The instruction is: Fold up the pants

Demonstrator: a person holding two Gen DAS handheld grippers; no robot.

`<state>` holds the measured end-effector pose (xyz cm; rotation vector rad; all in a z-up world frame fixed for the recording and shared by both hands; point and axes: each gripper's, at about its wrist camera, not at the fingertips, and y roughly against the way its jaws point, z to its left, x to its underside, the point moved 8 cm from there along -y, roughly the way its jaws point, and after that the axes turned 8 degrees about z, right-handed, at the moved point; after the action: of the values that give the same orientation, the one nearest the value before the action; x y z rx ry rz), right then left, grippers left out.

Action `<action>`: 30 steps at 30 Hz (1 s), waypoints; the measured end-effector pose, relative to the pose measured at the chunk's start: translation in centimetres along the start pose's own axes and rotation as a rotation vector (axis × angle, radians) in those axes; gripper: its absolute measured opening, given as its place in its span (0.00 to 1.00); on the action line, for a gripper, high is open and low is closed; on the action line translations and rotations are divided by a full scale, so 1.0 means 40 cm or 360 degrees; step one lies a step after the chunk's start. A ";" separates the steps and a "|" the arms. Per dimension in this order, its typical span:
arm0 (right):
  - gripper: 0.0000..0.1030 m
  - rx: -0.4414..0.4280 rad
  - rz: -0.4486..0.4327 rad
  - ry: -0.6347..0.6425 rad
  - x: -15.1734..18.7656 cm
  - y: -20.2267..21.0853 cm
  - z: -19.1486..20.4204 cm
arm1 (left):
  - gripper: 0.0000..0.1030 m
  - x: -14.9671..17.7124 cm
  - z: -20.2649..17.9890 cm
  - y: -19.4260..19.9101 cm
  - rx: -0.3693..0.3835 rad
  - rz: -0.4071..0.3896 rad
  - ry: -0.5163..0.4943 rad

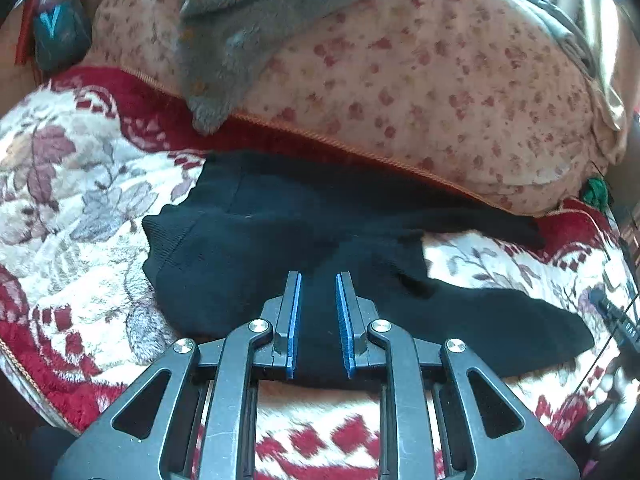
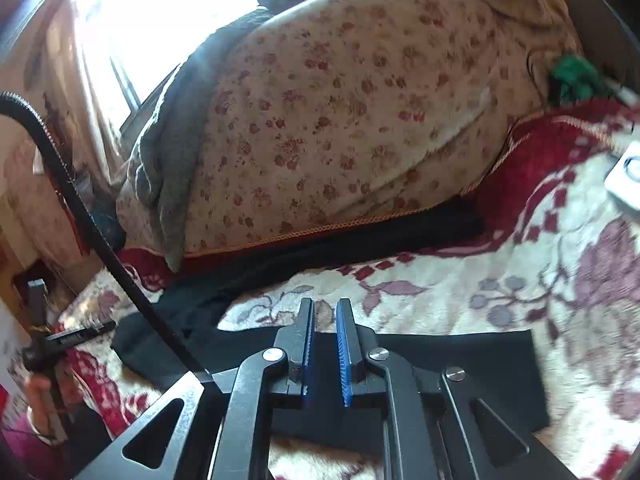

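A red-and-cream floral blanket (image 1: 80, 200) covers the bed, with a rose-print quilt (image 1: 400, 80) heaped along its far side and the black pants (image 1: 260, 240) lying on the blanket just in front of that heap — waist end bunched, the two legs splayed apart, one running along the quilt's edge. The left gripper (image 1: 318, 280) hovers over the waist part with its jaws spread and nothing between them; the right gripper (image 2: 324, 308) sits over the nearer leg's hem, jaws narrowly parted, and I cannot tell whether they pinch cloth. No fold looks made yet — nearly all the work seems left.
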<state>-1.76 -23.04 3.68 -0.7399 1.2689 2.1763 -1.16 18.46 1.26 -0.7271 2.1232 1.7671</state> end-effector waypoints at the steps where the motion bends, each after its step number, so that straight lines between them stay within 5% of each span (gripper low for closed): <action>1: 0.13 0.0005 0.0010 -0.0026 -0.004 -0.014 -0.008 | 0.16 -0.007 0.013 -0.011 -0.0004 0.0018 0.0013; 6: 0.33 -0.0026 0.0094 -0.0122 -0.028 -0.100 -0.046 | 0.16 -0.050 0.074 -0.075 -0.0039 0.0103 0.0061; 11: 0.42 -0.0083 0.0165 -0.0308 -0.063 -0.164 -0.109 | 0.16 -0.115 0.128 -0.122 -0.0047 0.0138 0.0110; 15: 0.49 -0.0088 0.0224 -0.0409 -0.089 -0.200 -0.155 | 0.45 -0.166 0.164 -0.153 -0.0038 0.0163 0.0118; 30: 0.52 -0.0219 0.0227 -0.0946 -0.146 -0.326 -0.340 | 0.45 -0.250 0.343 -0.306 -0.0083 0.0394 0.0327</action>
<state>13.80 -30.39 -5.97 -0.0246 0.8868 2.3615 12.48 32.29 -6.58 -0.7120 2.4001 1.9538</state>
